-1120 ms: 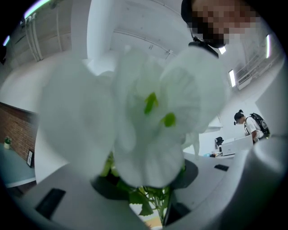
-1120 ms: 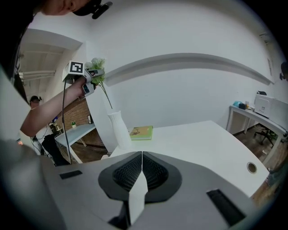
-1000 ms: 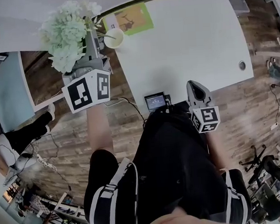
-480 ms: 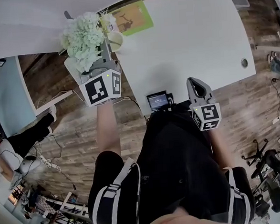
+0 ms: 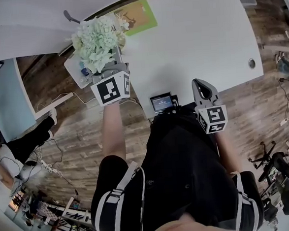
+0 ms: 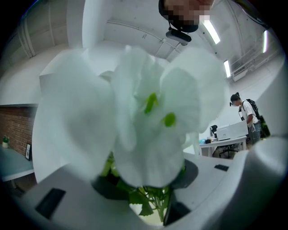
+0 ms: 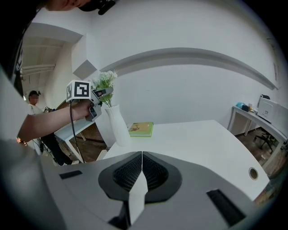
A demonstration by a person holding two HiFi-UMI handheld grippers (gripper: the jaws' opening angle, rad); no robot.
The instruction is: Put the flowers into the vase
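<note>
A bunch of pale white-green flowers (image 5: 98, 37) is held by its green stems (image 6: 155, 202) in my left gripper (image 5: 113, 66), which is shut on them. The blooms fill the left gripper view. In the right gripper view the flowers (image 7: 104, 80) stand right above the tall white vase (image 7: 116, 124), and the stems reach down to its mouth beside my left gripper (image 7: 103, 93). From the head view the blooms hide the vase. My right gripper (image 5: 202, 85) rests at the white table's (image 5: 198, 34) near edge, shut with nothing in it (image 7: 142, 155).
A green book (image 5: 136, 15) lies on the table just behind the vase. A small screen device (image 5: 162, 103) sits at the table's near edge, and a round grommet (image 5: 251, 63) at its right. A low white side table (image 5: 74, 69) stands left of the vase. A person (image 6: 246, 114) stands far off.
My left gripper has carried the flowers down and to the right, from beside the vase to right over it. The right gripper has stayed still.
</note>
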